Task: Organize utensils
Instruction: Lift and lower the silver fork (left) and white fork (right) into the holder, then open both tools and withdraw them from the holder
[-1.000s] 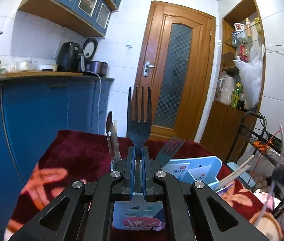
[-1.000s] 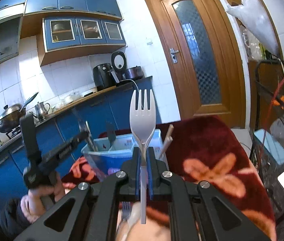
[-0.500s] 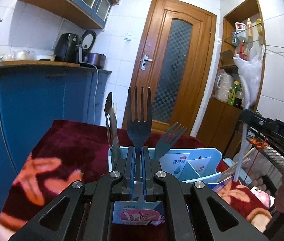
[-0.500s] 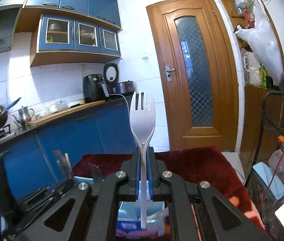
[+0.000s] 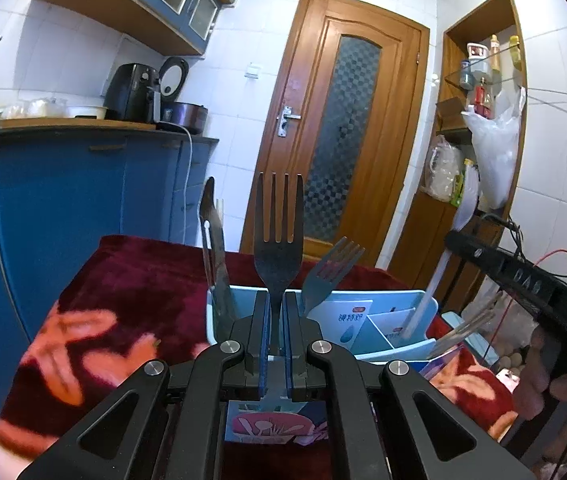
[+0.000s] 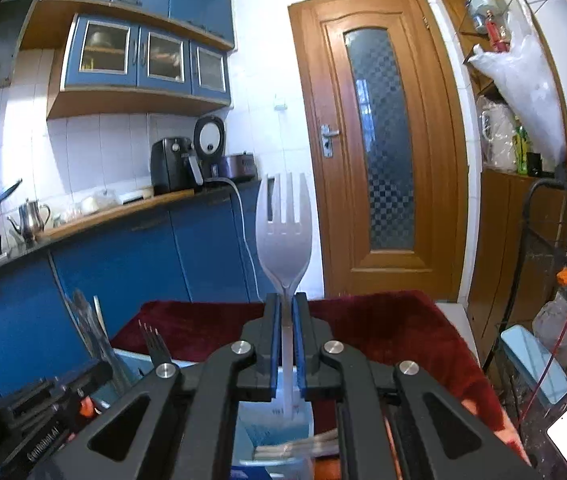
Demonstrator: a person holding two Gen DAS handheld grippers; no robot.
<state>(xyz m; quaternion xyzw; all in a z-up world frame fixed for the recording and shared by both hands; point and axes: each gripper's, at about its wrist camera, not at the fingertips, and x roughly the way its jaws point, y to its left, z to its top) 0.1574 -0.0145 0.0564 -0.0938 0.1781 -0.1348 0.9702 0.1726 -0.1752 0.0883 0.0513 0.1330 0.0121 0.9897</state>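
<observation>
left wrist view has the left gripper [image 5: 277,324] pressed together on the neck of a dark metal fork [image 5: 278,236], tines up, handle running down between the blue pads; its long axis stands nearly upright. straight below and just past the fingertips sits the light blue utensil caddy [image 5: 419,300] on the red floral cloth [image 5: 135,280], so the fork looks set to go down, handle first, into a front compartment. another fork [image 5: 329,270] and a flat steel utensil [image 5: 213,236] already stand in the caddy's left part. right wrist view shows the right gripper [image 6: 286,332] pinching a white plastic fork [image 6: 283,232], also upright, above the caddy's right end. which divider slot lies under either handle is hidden by the gripper bodies; the handle tips are cut off from sight
</observation>
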